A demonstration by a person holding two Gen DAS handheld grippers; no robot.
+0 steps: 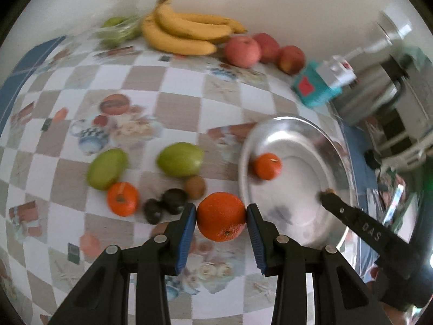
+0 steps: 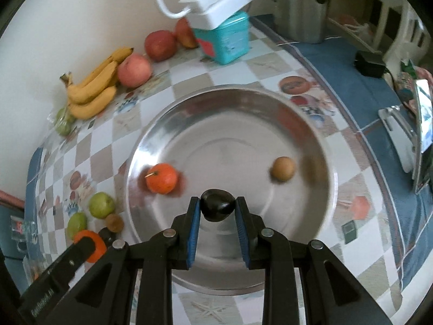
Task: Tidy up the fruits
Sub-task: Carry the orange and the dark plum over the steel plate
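My left gripper (image 1: pixel 221 214) is shut on a large orange (image 1: pixel 220 215), held above the checked tablecloth just left of the steel plate (image 1: pixel 305 135). My right gripper (image 2: pixel 217 208) is shut on a dark plum (image 2: pixel 217 205) over the near part of the plate (image 2: pixel 189 108). In the plate lie a small orange (image 2: pixel 161 181) at the left and a brown kiwi (image 2: pixel 283 168) at the right. On the cloth remain two green mangoes (image 1: pixel 180 159) (image 1: pixel 107 168), an orange (image 1: pixel 122 198), a kiwi (image 1: pixel 195 187) and two dark plums (image 1: pixel 174 200).
Bananas (image 1: pixel 184 31), red apples (image 1: pixel 242 51) and bagged green fruit (image 1: pixel 119 31) line the wall. A teal box (image 2: pixel 226 40) with a white power strip (image 2: pixel 216 2) stands behind the plate. A kettle (image 2: pixel 303 5) and a phone stand (image 2: pixel 400 140) sit at the right.
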